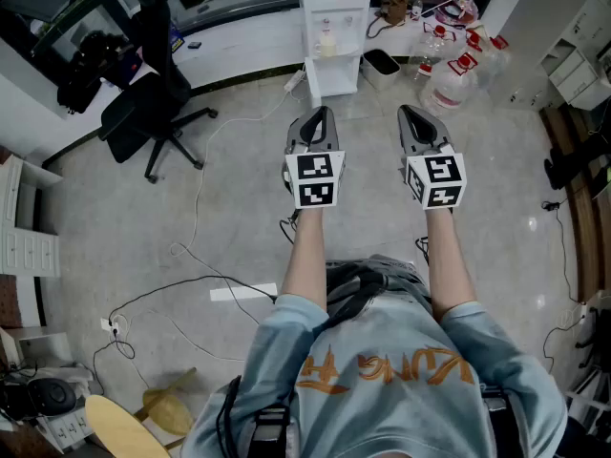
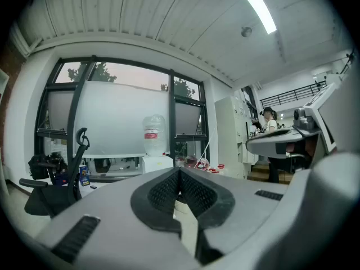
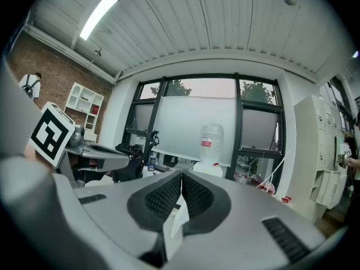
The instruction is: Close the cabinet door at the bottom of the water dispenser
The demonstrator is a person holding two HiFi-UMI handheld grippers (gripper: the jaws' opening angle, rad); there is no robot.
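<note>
Sitting atop water dispenser (image 1: 331,31): bottle (image 2: 153,134), contents unclear.
Left claw (image 2: 179,179): clenching, gripping nothing.
Right claw (image 3: 181,179): clenching, gripping nothing.

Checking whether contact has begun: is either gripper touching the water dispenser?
No, in the head view the left gripper and right gripper hang short of the water dispenser, with floor between.

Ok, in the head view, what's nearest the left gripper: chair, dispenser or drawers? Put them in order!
From the left gripper:
1. Dispenser, straight ahead.
2. Chair, off to the left.
3. Drawers, at the far left edge.
</note>
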